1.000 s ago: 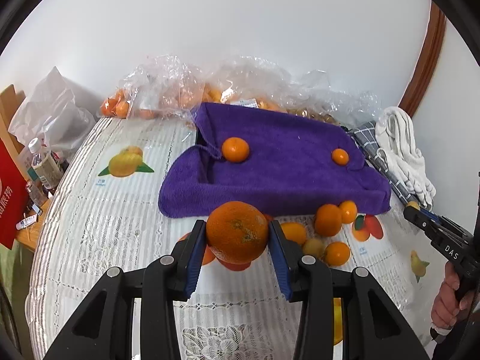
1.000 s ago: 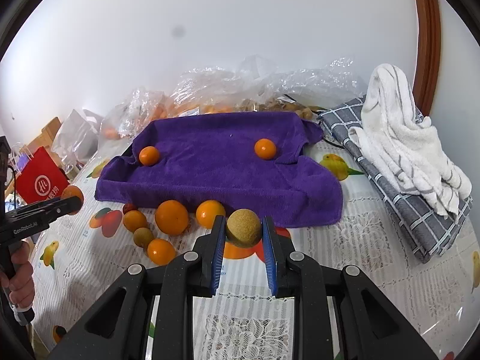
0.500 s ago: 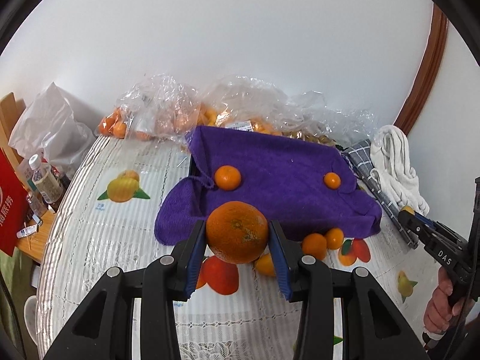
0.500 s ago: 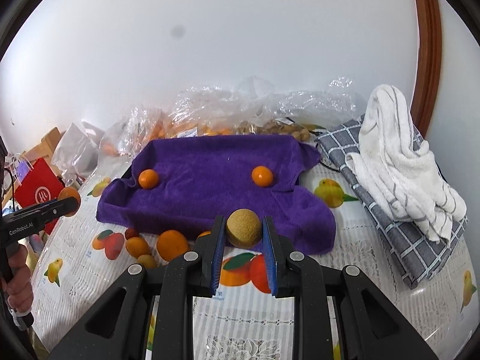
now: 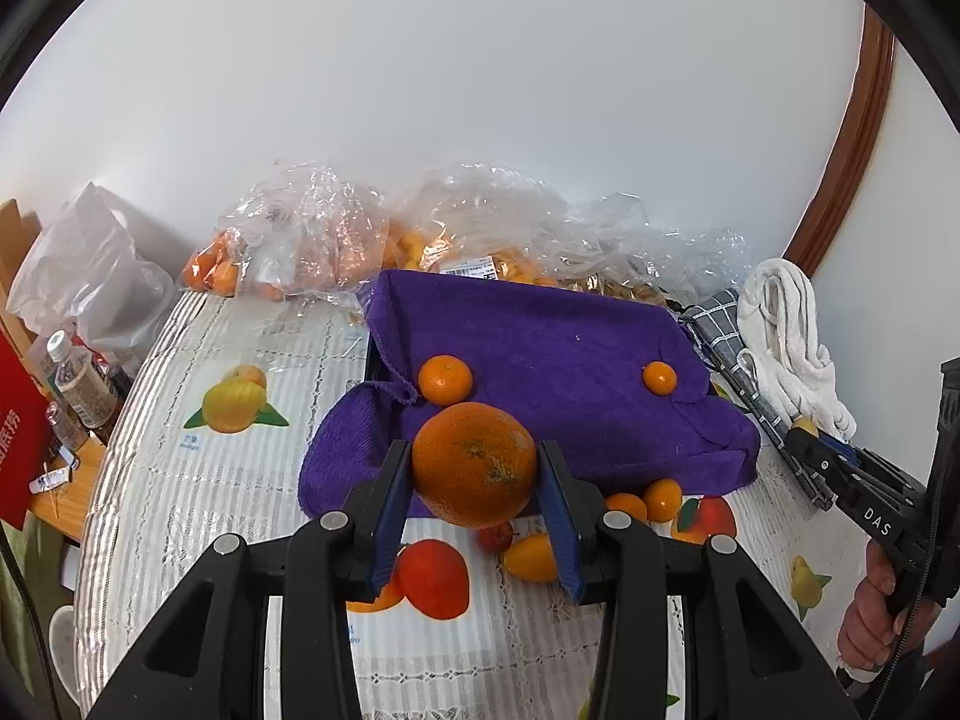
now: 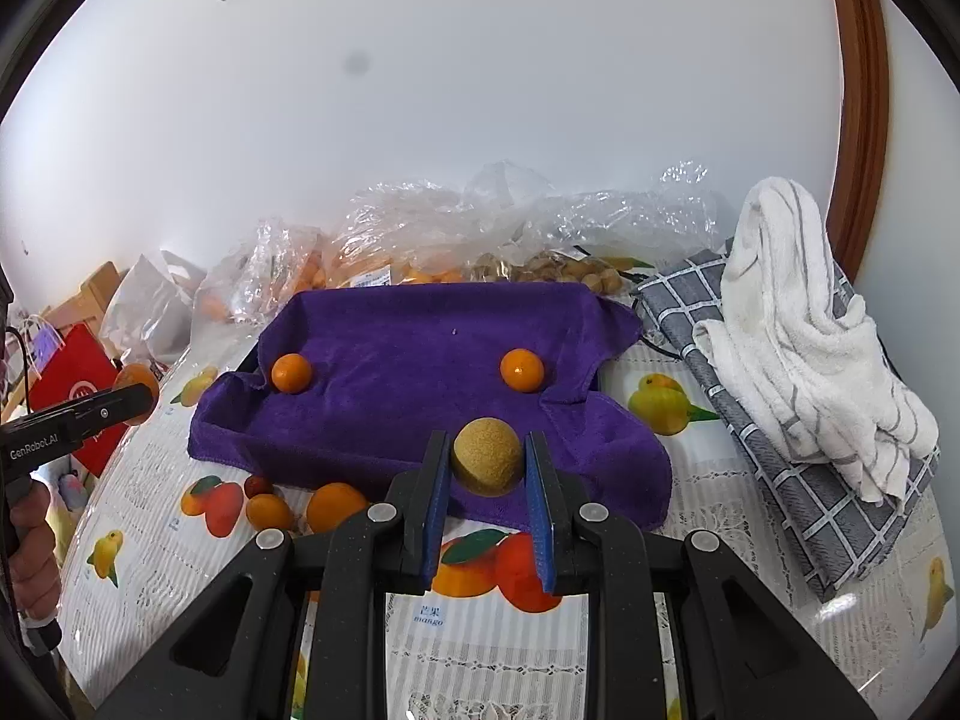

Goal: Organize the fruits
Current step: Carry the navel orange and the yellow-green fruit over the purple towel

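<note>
The left gripper point(image 5: 474, 474) has its blue-padded jaws pressed on either side of a large round orange with a dimpled peel point(image 5: 474, 463), held clear of the table. The right gripper point(image 6: 487, 468) has its jaws drawn in narrow on a small round tan fruit with a rough skin point(image 6: 486, 456), also lifted.

Just beyond both pairs of jaws lies a shallow tray draped in a purple terry towel point(image 6: 420, 336); in it sit two small smooth mandarins, one toward the left end point(image 6: 291, 373) and one toward the right point(image 6: 522, 369), well apart from each other.

Below and beside the left jaws, on the fruit-printed lace tablecloth point(image 5: 228, 480), loose fruit lies along the tray's near edge: the left wrist view shows two small oranges point(image 5: 663, 499), one small red fruit point(image 5: 497, 536) and one oval yellow-orange fruit point(image 5: 531, 555); others may be hidden behind the fingers.

Behind the tray, against the wall, stand crumpled clear plastic bags point(image 5: 312, 234) holding many small oranges, and one bag of pale brown round fruit point(image 6: 546, 269); their number cannot be counted.

To the right of the right jaws a white striped towel point(image 6: 798, 324) lies piled on a grey checked cloth point(image 6: 798, 480)
</note>
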A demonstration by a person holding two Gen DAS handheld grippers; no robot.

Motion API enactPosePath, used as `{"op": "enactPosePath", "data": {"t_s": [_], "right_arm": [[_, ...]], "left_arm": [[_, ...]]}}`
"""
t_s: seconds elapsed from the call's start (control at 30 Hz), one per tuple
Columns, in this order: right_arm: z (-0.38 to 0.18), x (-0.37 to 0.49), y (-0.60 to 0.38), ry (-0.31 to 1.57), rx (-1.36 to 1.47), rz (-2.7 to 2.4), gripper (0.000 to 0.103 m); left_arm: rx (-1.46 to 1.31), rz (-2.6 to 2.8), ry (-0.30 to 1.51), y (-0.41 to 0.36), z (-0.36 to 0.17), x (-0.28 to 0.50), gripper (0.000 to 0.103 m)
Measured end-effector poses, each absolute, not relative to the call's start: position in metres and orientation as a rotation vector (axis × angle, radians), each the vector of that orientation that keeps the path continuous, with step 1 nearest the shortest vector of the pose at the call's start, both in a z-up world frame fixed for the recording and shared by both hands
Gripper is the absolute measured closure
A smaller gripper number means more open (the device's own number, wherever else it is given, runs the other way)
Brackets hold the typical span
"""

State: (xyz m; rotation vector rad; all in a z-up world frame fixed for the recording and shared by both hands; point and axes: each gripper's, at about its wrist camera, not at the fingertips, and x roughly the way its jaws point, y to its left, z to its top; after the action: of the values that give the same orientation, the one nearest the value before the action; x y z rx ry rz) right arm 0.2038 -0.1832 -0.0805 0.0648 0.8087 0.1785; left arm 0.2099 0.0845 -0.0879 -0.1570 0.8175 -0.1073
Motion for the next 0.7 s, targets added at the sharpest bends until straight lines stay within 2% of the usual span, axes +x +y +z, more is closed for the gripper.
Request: {"op": "enactPosePath", "data": {"t_s": [0.7], "right_arm": [[-0.095,0.236,-0.190,0.819,0.080,0.153,0.079]], "left_arm": [[-0.166,-0.145,0.820,0.075,-0.095,0.251,0.064]]}}
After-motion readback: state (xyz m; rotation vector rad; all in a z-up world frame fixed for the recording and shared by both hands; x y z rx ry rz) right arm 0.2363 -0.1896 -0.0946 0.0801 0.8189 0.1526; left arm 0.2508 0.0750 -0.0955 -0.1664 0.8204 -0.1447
